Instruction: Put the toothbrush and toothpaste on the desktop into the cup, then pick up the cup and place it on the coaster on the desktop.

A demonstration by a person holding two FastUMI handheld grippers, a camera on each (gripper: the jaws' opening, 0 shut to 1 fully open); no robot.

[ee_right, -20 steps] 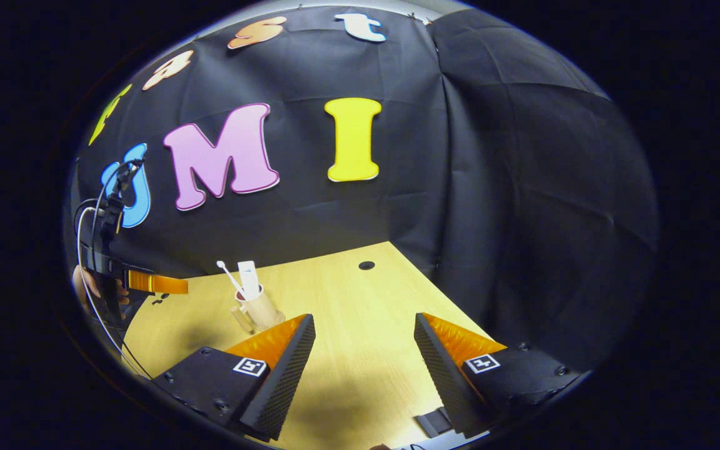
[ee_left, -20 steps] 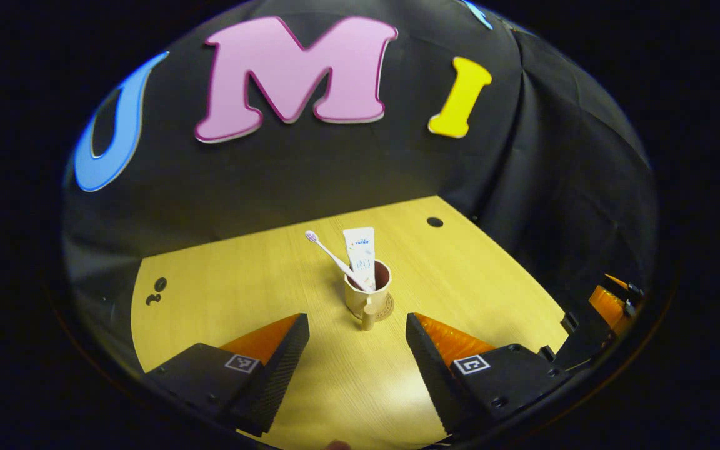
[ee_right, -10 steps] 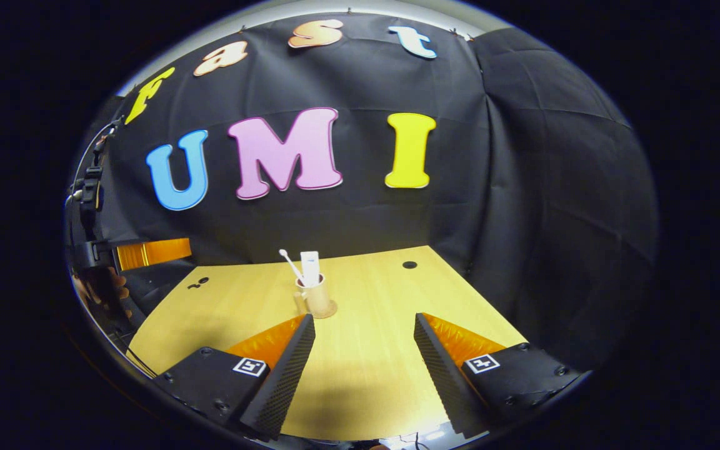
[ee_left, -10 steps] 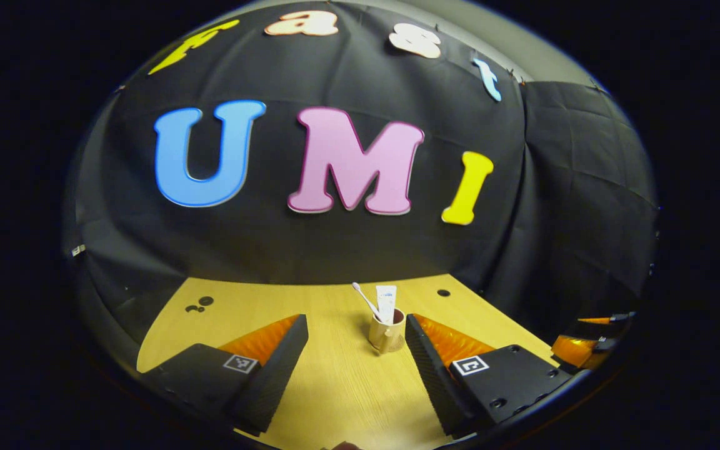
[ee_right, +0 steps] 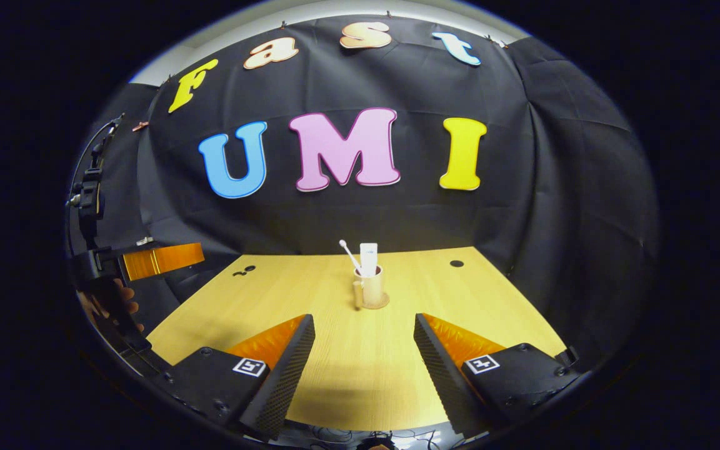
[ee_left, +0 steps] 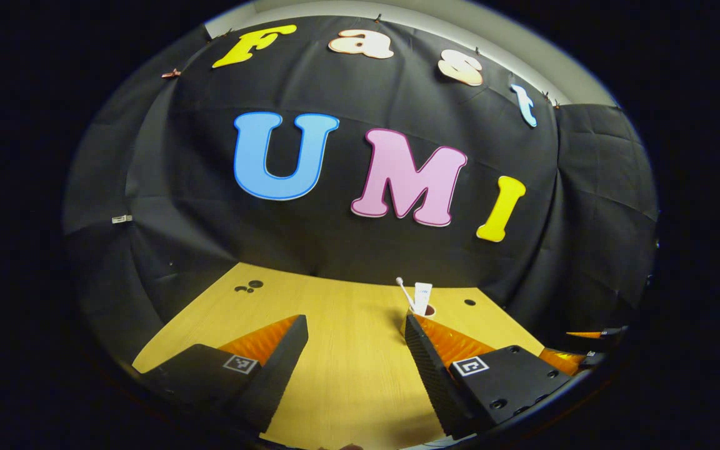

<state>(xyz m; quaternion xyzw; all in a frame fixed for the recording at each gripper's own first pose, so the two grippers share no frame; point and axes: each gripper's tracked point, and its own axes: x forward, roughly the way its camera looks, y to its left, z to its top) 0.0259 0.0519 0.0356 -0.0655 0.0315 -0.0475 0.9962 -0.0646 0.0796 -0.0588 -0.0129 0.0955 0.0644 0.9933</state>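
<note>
Right gripper view: left gripper at far left, off desktop's left edge, hand under it, released. Right gripper spread wide, holds nothing, above near edge of desktop. Cup upright on coaster, toward far edge, mid-width. Toothbrush and toothpaste stand inside cup.

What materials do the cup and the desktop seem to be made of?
Cup: probably matte plastic or a bamboo-fibre blend; an even tan with no gloss. Desktop: wood or wood-look laminate, going by the pale yellow surface with fine straight grain and a soft sheen; which of the two is unclear.
</note>
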